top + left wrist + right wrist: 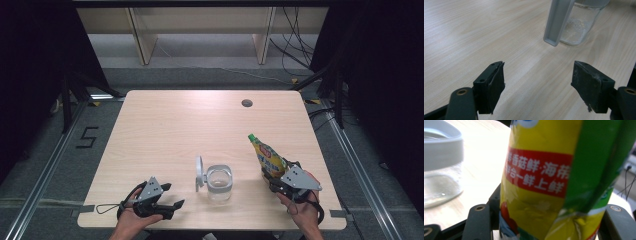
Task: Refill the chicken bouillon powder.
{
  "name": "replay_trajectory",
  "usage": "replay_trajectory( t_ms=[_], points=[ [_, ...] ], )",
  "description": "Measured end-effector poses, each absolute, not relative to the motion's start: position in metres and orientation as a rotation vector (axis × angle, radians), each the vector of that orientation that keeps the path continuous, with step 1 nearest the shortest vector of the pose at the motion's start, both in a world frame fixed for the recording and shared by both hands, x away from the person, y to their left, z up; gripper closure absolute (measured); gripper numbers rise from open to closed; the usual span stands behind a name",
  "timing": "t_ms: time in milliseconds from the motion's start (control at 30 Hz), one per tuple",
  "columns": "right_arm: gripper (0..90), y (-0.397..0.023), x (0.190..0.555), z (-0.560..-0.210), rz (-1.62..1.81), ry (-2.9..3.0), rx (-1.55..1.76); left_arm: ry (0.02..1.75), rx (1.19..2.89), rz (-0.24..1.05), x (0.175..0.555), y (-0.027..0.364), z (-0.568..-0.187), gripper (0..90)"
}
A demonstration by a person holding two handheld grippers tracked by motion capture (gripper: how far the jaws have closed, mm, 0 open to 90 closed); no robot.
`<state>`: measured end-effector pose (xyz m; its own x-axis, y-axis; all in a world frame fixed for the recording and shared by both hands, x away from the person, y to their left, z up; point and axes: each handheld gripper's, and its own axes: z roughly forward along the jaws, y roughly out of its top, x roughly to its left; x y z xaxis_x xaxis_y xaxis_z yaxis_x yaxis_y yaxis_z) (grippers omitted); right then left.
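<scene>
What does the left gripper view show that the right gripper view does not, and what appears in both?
Left gripper view: the left gripper with jaws open over bare table, and the jar's flipped-up lid. Right gripper view: the right gripper shut on a yellow and green pouch with a red label. Both show the clear jar and the wooden tabletop.
</scene>
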<state>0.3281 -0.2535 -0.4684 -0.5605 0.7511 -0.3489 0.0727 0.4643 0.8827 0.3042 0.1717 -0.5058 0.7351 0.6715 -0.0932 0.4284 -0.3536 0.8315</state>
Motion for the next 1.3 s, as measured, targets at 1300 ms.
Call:
replay_trajectory(
  t_ms=[1300],
  points=[
    [42.4,-0.198,0.264,-0.456,0.302,1.864,-0.11,0.826,2.005,0.338,0.305,0.172,-0.505,25.2]
  ],
)
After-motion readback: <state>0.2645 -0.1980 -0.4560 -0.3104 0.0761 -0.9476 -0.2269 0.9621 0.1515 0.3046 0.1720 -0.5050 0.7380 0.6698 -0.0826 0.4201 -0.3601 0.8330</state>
